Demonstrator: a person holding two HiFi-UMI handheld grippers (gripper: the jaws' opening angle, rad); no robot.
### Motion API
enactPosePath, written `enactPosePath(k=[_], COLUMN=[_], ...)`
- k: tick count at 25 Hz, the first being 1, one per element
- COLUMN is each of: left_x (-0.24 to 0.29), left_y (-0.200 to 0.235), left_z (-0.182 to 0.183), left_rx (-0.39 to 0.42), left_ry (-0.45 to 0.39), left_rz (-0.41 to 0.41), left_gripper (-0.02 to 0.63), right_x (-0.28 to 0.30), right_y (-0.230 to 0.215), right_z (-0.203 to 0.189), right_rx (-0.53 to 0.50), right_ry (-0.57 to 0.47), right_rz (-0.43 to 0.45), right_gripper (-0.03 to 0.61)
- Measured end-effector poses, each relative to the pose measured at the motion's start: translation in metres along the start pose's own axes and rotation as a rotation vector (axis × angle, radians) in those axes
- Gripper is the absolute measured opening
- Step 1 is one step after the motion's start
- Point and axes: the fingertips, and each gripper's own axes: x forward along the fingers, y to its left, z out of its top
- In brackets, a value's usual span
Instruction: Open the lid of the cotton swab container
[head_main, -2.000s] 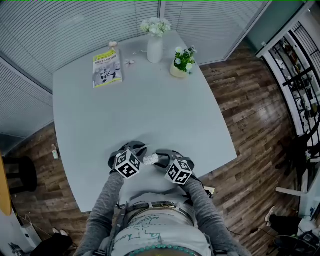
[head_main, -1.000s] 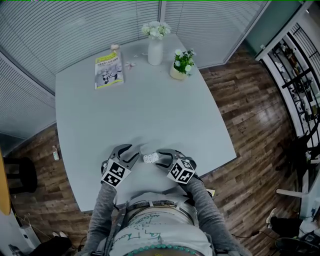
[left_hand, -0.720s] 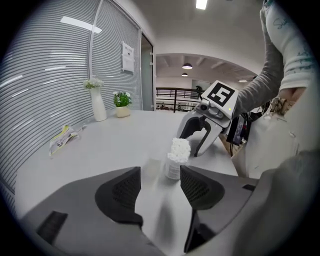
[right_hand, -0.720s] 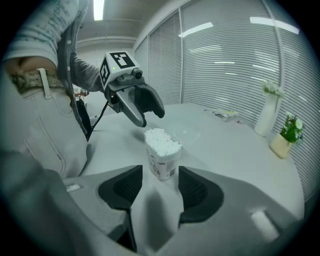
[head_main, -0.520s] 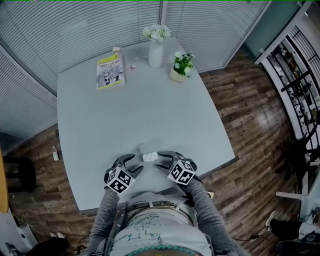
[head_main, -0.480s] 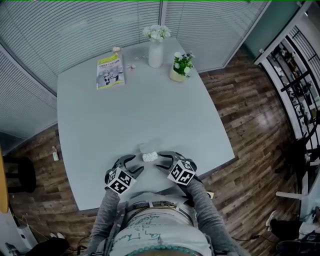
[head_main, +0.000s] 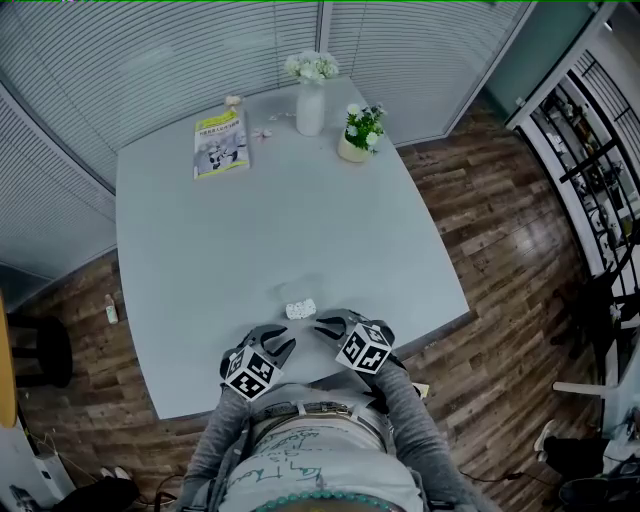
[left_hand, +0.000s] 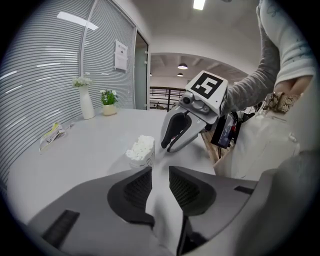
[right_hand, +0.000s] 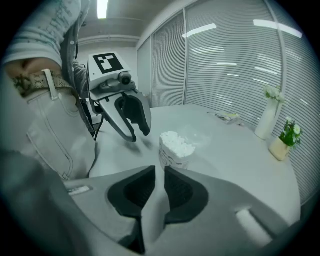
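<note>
Head view, lower centre: the cotton swab container (head_main: 300, 309) looks already opened. The left gripper (head_main: 283, 343) and right gripper (head_main: 320, 325), jaws just narrowed to a slit, hold nothing. Next, probably just backing away.

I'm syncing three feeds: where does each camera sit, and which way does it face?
Head view: on the person's head, facing steeply down at the table; shows sleeves, torso, left gripper, right gripper.
Left gripper view: on that gripper, facing along its jaws at the cotton swab container and right gripper; sleeve, torso show.
Right gripper view: mirrored, facing the container and left gripper; belt, torso show.
Shared: all see the container; both grippers' jaws have just been closing, nothing between them.
</note>
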Motion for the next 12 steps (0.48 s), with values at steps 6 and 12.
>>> enactPosePath(k=[6,12], left_x=[-0.003,-0.009], left_y=[-0.004,-0.004], left_z=[0.015,0.030], left_rx=[0.007,0.016], left_ry=[-0.047,-0.085], left_rz=[0.006,0.016], left_gripper=[0.010,-0.002], right_x=[-0.005,-0.014], right_y=[0.001,0.003], right_z=[0.012,0.027], right_rx=[-0.020,-0.017], right_ry=[-0.032,-0.068], right_rz=[-0.014,-0.016], right_gripper=[0.003,0.003])
